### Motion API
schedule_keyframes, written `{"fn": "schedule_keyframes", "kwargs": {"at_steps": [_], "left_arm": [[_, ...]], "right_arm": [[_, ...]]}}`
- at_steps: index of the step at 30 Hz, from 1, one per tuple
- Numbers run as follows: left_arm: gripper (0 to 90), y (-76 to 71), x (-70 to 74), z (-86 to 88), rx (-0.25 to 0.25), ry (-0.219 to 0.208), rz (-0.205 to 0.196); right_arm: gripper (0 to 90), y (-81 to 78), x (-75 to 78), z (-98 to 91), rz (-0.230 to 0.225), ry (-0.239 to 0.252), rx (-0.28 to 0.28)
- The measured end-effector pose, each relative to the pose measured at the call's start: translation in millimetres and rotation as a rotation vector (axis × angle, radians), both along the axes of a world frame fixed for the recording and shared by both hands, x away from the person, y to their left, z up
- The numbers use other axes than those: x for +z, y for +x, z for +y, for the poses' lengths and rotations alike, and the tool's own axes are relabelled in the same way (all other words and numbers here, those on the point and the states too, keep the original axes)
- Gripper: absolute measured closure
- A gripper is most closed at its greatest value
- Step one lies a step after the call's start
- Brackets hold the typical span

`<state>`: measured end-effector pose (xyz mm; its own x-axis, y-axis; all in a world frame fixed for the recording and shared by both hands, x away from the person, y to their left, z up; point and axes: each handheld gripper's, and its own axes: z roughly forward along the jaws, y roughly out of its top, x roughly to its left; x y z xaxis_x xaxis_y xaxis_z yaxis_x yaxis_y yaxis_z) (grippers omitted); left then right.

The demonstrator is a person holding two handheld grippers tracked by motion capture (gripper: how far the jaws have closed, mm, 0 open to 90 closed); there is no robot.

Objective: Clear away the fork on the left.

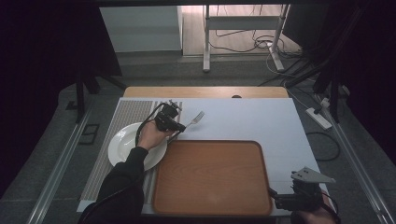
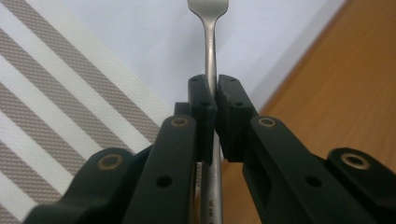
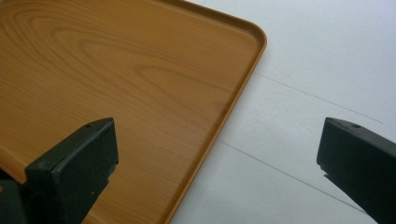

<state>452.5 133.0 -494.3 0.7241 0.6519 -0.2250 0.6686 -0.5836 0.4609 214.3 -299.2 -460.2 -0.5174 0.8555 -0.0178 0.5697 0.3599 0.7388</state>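
Right gripper (image 3: 219,154) jaws apart by tray (image 1: 212,177), left gripper (image 1: 180,127) clamping fork (image 1: 195,119), plate (image 1: 122,144) nr.

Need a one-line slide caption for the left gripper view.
Left claw shut on a fork handle, tines pointing away, above a white sheet between a striped mat and a wooden tray.

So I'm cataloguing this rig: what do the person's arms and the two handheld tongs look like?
The left tongs are black, with blocky pads, brass-coloured pivot pins and a black cable looping off them. The right tongs are black too, topped by a grey three-cornered plate. The left arm wears a black long sleeve.
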Motion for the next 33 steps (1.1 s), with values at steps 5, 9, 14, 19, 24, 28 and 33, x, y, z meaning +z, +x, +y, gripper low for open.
{"fn": "schedule_keyframes", "kwargs": {"at_steps": [5, 9, 14, 19, 24, 28, 33], "left_arm": [[84.9, -16.9, -0.3, -6.8, -0.014, 0.005, 0.004], [84.9, -29.0, -0.5, -10.9, -0.014, 0.007, 0.005], [84.9, -49.3, 1.9, -16.6, -0.028, 0.015, 0.003], [84.8, -63.8, 1.6, -16.6, -0.035, 0.010, 0.004], [84.8, -79.6, 0.3, -14.3, -0.032, 0.009, 0.018], [84.8, -92.2, -0.1, -12.9, -0.024, -0.002, 0.026], [84.8, -109.3, 1.1, -10.2, -0.016, -0.012, 0.032]], "right_arm": [[0.0, 0.0, 0.1, 0.4, 0.000, 0.000, 0.002], [0.0, -0.2, 0.2, 0.4, -0.002, 0.000, 0.002], [0.0, -0.7, 0.5, 0.5, -0.004, -0.005, 0.007], [0.0, -1.1, 0.5, 0.6, -0.010, -0.005, 0.009], [0.0, -1.4, 0.5, 1.2, -0.014, -0.006, 0.013], [0.0, -1.6, 0.5, 1.9, -0.015, -0.013, 0.015], [0.0, -1.9, 0.6, 1.9, -0.017, -0.014, 0.017]]}}
